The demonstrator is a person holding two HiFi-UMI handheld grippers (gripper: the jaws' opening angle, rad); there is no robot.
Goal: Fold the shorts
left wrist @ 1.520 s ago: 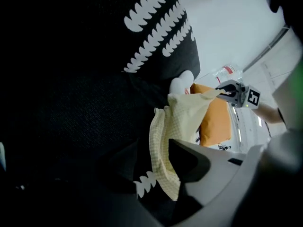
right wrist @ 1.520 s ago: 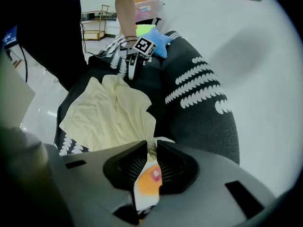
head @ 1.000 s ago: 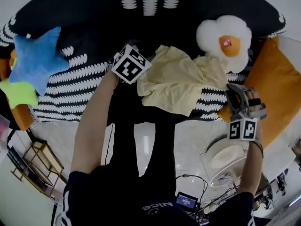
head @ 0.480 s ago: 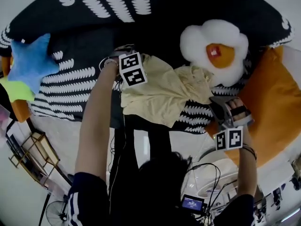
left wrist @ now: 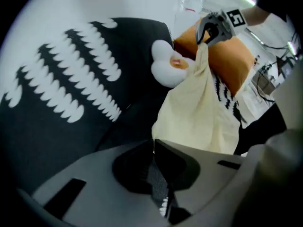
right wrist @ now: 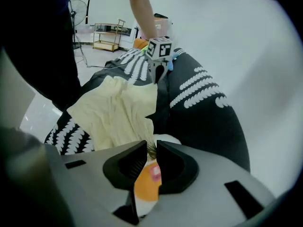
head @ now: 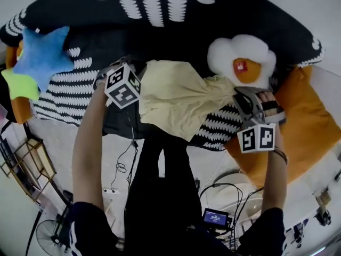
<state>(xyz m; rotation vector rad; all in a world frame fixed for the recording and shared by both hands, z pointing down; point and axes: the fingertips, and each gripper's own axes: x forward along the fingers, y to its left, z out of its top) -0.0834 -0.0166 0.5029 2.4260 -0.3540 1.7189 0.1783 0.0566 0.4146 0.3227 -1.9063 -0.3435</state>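
Observation:
The pale yellow shorts hang stretched over the black patterned blanket between my two grippers. My left gripper holds their left corner. Its jaws have just been closing, and in the left gripper view they are shut on the edge of the shorts. My right gripper pinches the right corner beside the fried-egg plush. In the right gripper view a strip of cloth sits in the narrow gap of the right gripper, and the shorts run across to the left gripper.
An orange cushion lies to the right, under my right arm. A blue star cushion and a yellow-green one lie at the left. On the floor are a wooden rack, cables and a small screen. The person's dark legs stand below the shorts.
My left gripper has shifted left and its jaws have closed on the shorts' corner. The right gripper has moved up toward the egg plush. The shorts are now spread wider between them.

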